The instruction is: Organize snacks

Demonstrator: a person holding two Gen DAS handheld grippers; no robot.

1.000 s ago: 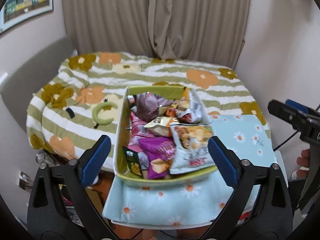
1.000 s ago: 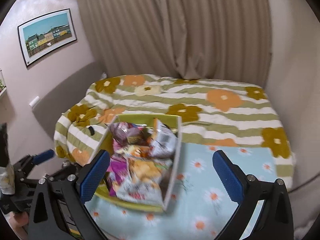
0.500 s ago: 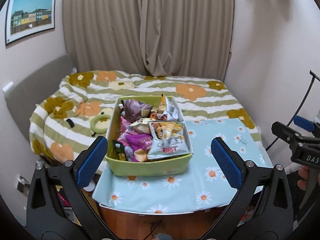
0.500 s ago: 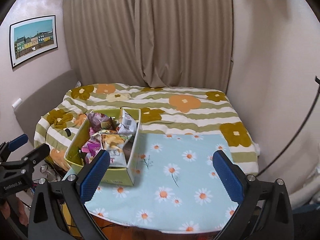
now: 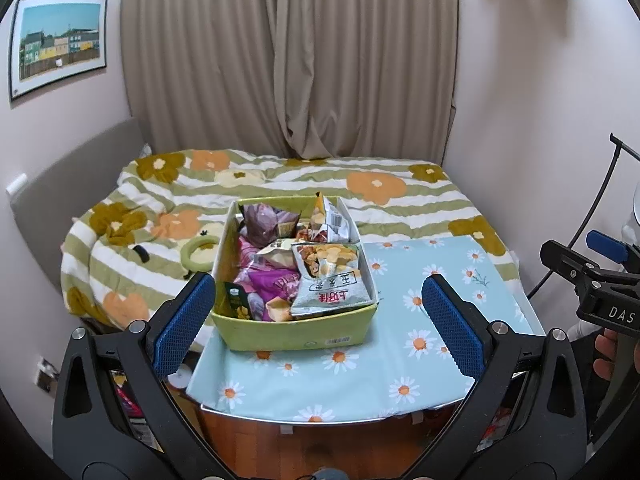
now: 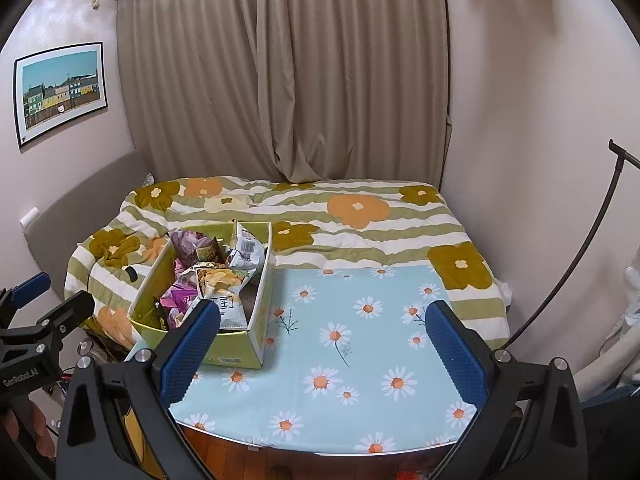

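Over the last second both pairs of tongs had drawn back and up from the green box (image 5: 294, 332). A second earlier the box filled the middle of the left wrist view, framed close between the blue pads; now it sat small and farther off, with a broad stretch of the daisy-print tablecloth (image 5: 400, 364) visible in front of it and to its right. The right wrist view had pulled away as well and showed far more of the bare cloth.

The left tongs (image 5: 318, 320) were spread wide with nothing between the pads. The right tongs (image 6: 324, 348) were spread wide too and equally empty.

The box stood on the left part of the table, just in front of the bed (image 5: 280, 184), and was piled with snack packets, a silver chip bag (image 5: 328, 280) lying on top toward the near right corner and a purple packet (image 5: 264, 224) at the far end. No packet lay loose on the cloth.

This backing-off read as the person stepping away to take in the whole scene. With every packet in the box and none held, the sorting looked either not yet started or already finished; the pictures did not settle which.
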